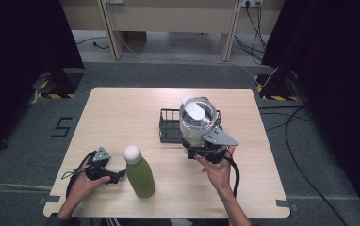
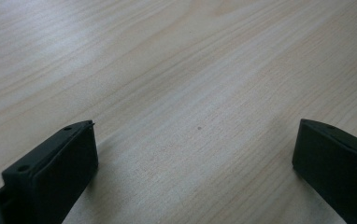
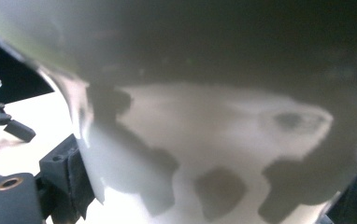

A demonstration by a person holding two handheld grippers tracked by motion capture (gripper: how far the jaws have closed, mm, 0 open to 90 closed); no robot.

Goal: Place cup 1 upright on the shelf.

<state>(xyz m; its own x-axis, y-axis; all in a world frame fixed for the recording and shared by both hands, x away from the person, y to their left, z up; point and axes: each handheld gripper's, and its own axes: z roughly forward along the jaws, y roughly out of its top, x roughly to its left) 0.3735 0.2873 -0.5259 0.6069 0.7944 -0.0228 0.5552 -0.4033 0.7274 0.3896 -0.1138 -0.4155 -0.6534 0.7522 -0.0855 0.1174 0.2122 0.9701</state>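
Right gripper (image 1: 205, 147) clamps steel tumbler (image 1: 196, 121) between jaws — above wire basket (image 1: 168, 126).

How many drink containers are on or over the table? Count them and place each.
2. A green juice bottle with a white cap stands near the table's front edge; a steel tumbler with a clear lid is held in the right tongs before the wire basket.
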